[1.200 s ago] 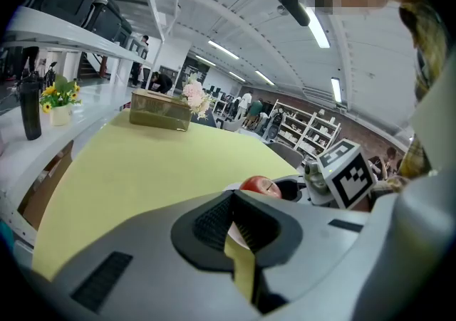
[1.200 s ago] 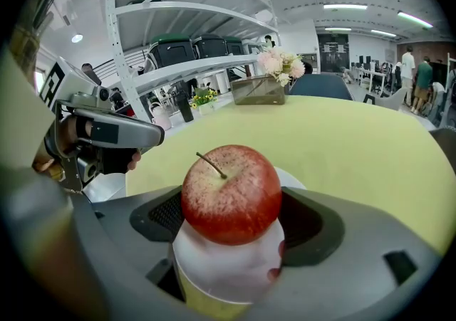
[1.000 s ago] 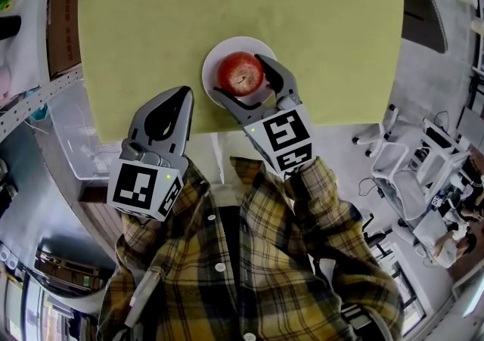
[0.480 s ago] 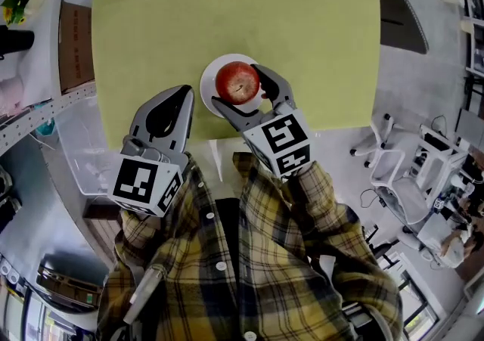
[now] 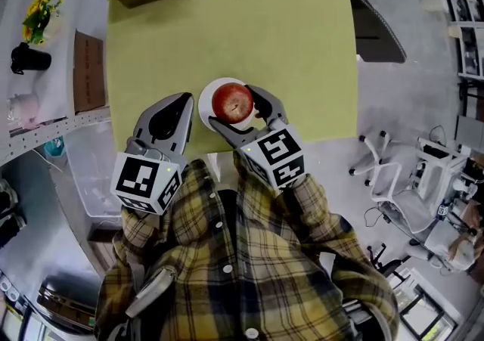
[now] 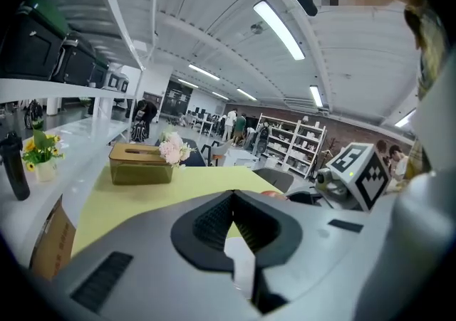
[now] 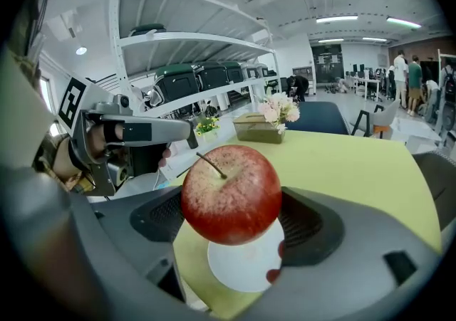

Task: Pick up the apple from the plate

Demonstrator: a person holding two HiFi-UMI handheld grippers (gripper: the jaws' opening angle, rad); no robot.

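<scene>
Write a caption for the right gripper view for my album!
Right tool holds a red apple over the white plate.

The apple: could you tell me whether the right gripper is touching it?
Touching: in the right gripper view, the right gripper grips the apple between its jaws.

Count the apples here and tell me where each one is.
1. The round red apple is gripped in the right claw, just above the white round plate. None seem hidden.
</scene>
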